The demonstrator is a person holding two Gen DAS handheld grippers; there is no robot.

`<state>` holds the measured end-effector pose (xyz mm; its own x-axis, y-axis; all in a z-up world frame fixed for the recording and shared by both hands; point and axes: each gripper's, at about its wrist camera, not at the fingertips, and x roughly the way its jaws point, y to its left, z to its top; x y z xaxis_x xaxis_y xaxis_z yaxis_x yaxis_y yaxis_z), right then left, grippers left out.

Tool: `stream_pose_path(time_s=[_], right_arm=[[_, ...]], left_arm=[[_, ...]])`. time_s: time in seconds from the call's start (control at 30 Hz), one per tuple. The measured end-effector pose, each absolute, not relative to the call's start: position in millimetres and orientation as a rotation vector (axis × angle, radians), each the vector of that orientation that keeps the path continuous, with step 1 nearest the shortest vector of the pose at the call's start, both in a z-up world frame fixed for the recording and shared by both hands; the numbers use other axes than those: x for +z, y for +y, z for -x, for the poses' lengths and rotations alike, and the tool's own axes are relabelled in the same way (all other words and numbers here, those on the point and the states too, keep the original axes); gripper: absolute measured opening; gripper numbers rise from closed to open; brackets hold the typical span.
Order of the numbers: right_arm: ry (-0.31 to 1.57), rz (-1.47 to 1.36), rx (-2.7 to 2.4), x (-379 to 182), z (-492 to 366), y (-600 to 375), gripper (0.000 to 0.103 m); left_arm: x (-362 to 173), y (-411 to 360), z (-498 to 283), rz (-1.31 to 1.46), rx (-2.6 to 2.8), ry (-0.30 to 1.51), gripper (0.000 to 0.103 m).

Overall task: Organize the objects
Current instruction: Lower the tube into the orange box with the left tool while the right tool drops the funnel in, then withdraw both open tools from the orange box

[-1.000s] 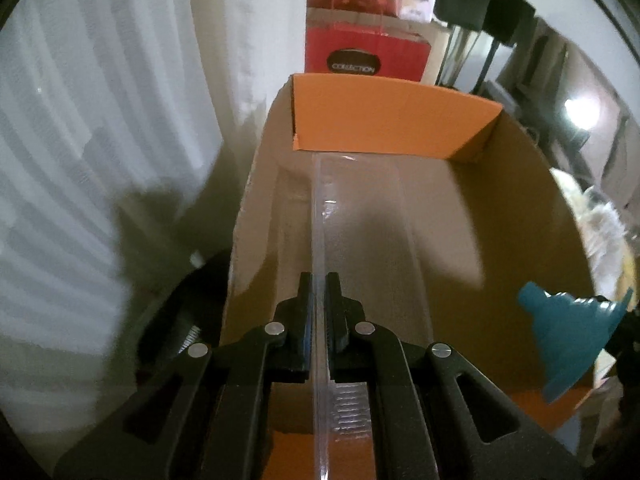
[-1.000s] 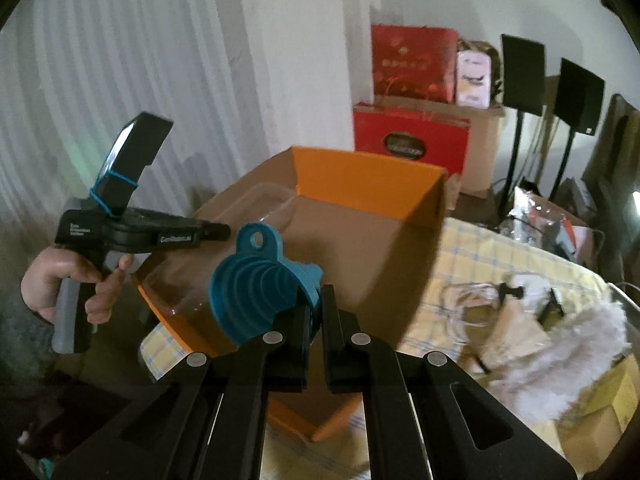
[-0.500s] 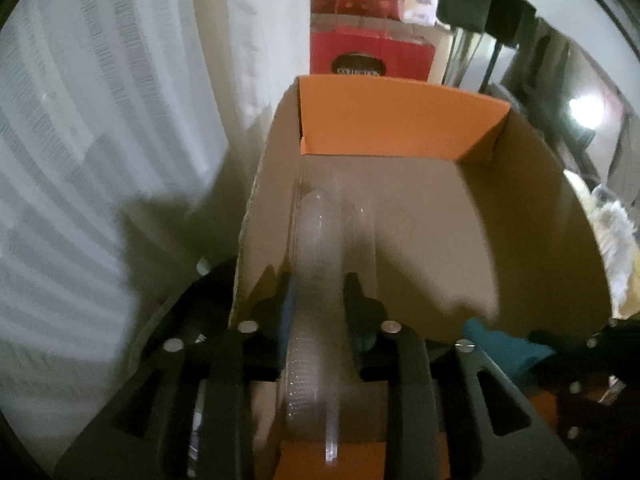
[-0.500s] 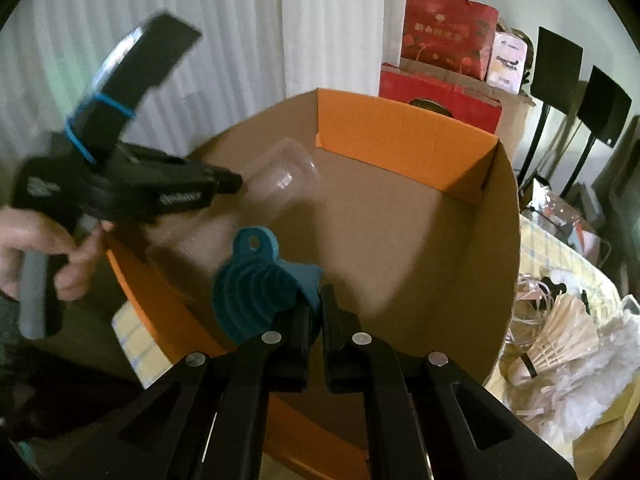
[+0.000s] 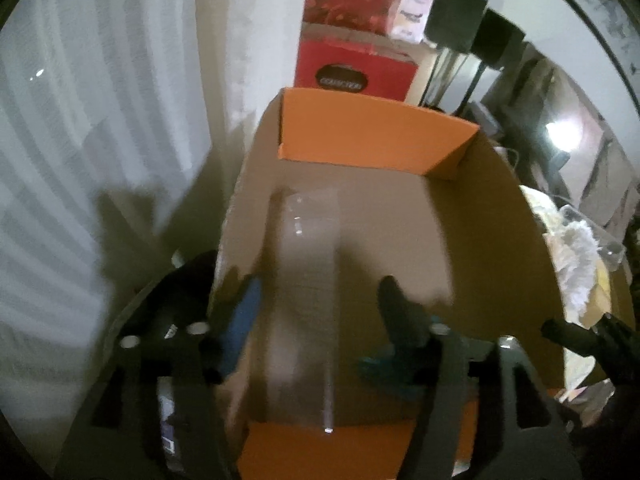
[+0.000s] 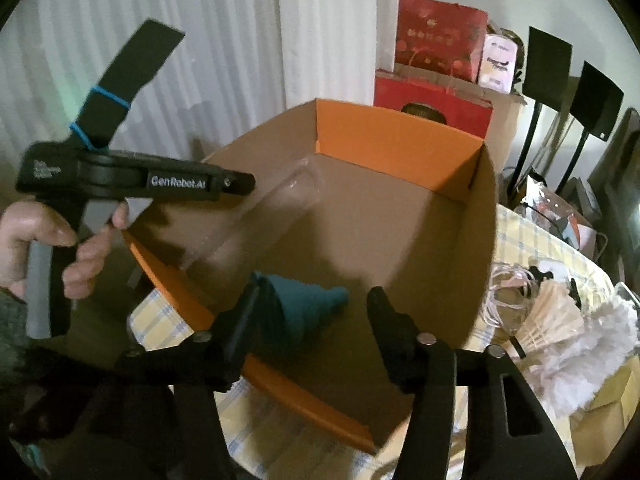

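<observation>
Over the open cardboard box [image 5: 500,240], the left wrist view shows the left gripper [image 5: 316,300] with its jaws spreading apart, and a clear plastic container [image 5: 308,280] lies between them, blurred, not pressed by either pad. It stretches along the box's left wall toward the orange flap at the far end. A bit of the teal funnel [image 5: 384,368] peeks out low behind the right-hand finger. A red gift bag [image 5: 356,76] stands beyond the box against the white curtain [image 5: 100,120].

Now the right wrist view: the right gripper [image 6: 312,308] is opening too, jaws well apart, and the teal funnel [image 6: 300,308] sits between them inside the box [image 6: 480,240], lying against the left-hand finger, spout pointing right. A hand [image 6: 44,240] at the left holds the other gripper [image 6: 236,182] over the box's near left corner, with the clear container [image 6: 256,220] lying below its tip. Feathery shuttlecocks [image 6: 560,320] lie on the checked cloth [image 6: 532,240] to the right.
</observation>
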<state>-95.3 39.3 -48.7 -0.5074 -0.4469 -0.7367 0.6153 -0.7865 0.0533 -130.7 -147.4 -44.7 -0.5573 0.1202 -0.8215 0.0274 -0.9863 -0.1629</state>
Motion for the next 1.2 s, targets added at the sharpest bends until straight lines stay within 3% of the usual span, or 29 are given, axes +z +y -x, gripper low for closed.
stream_pose_path(time_s=[0.1, 0.23, 0.33, 0.47, 1.2], right_arm=[[0.25, -1.026, -2.305, -40.3, 93.6, 52.7, 0.06], [0.192, -1.025, -2.351, -31.1, 91.5, 76.2, 0.072], [0.159, -1.031, -2.373, -26.3, 90.9, 93.4, 0.08], [0.147, -1.038, -2.421, -20.4, 90.3, 115.4, 0.082], [-0.047, -1.142, -2.637, -29.7, 72.1, 253.2, 0.084]], left_arm=[[-37.0, -137.9, 123.9, 1.408, 2.73, -0.209, 0.081], [-26.3, -123.6, 115.7, 1.36, 2.765, -0.153, 0.095], [-19.1, -113.9, 110.3, 1.332, 2.79, -0.14, 0.096], [-14.2, -102.7, 103.6, 1.289, 2.766, -0.164, 0.098], [2.2, -8.2, 64.2, 1.163, 2.564, -0.227, 0.098]])
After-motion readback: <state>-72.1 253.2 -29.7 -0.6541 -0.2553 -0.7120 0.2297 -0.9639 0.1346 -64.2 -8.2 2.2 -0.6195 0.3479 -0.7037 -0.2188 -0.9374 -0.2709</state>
